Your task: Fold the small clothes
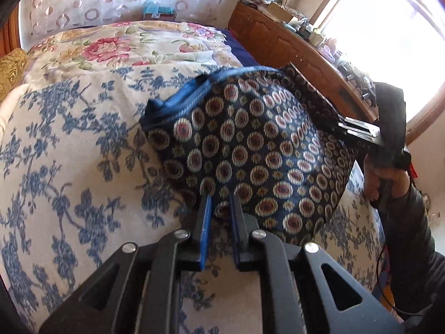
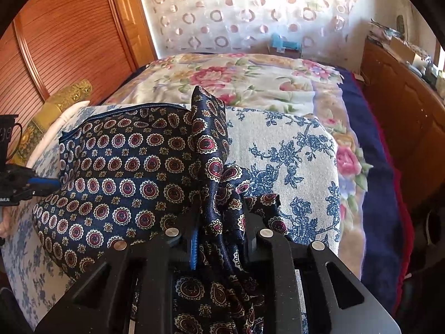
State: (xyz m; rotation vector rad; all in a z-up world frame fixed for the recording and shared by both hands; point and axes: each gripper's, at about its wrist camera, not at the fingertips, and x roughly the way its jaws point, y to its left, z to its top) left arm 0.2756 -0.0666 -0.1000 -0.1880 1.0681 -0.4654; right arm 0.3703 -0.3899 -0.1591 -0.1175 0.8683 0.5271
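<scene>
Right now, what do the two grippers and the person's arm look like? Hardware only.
Left gripper: black angular frame with triangular cutouts, silver round pivot bolts, blue pads inside its fingers. Right gripper: same black frame, silver bolts, blue ridged pad. A dark grey sleeve covers the arm, with a thin cable beside it.

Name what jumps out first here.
The dark navy medallion-print cloth, spread over the blue floral cover mid-frame. The right gripper is shut on a bunched corner of it; the left gripper pinches the near edge in its view. Behind lies a pink-rose bedspread.
</scene>
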